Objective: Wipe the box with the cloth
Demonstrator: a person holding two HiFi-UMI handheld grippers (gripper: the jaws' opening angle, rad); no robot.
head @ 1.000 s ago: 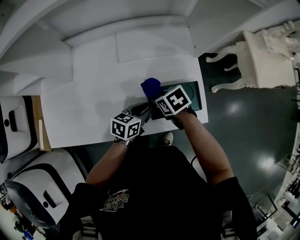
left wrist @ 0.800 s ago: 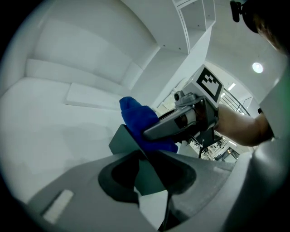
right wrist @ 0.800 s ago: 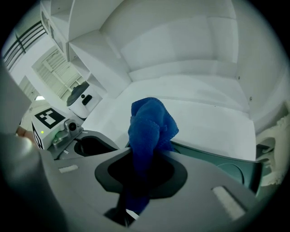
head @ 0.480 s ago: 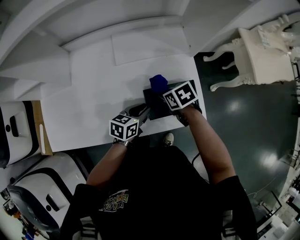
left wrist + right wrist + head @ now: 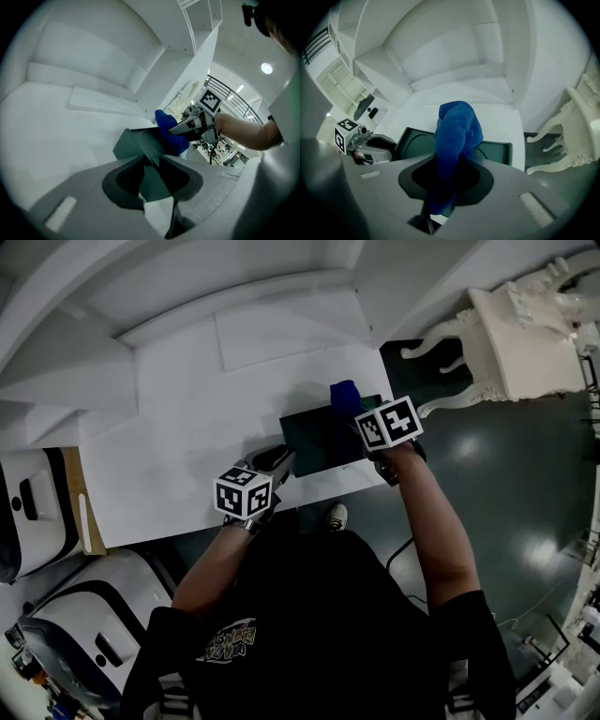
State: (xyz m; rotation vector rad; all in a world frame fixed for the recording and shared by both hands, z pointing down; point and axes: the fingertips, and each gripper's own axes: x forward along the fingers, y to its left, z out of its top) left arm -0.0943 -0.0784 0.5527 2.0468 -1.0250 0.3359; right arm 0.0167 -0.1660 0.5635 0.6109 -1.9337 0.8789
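Note:
A flat dark green box [image 5: 314, 437] lies on the white table [image 5: 178, 437] near its front right corner. My left gripper [image 5: 280, 458] is shut on the box's near left corner [image 5: 140, 140], which sits between the jaws. The right gripper [image 5: 364, 415] is shut on a blue cloth [image 5: 345, 395], and the cloth [image 5: 457, 129] bulges out past its jaws onto the far right part of the box [image 5: 412, 143]. In the left gripper view the cloth [image 5: 169, 133] rests on the box's far end under the right gripper [image 5: 190, 125].
A thin white board [image 5: 281, 334] lies at the back of the table. The table's right edge is just beyond the box, with dark floor [image 5: 497, 484] and a white ornate chair [image 5: 525, 329] past it. White machines [image 5: 37, 512] stand at the left.
The right gripper has swept the blue cloth from the box's left end across to its far right part. The left gripper has kept its hold on the box's corner.

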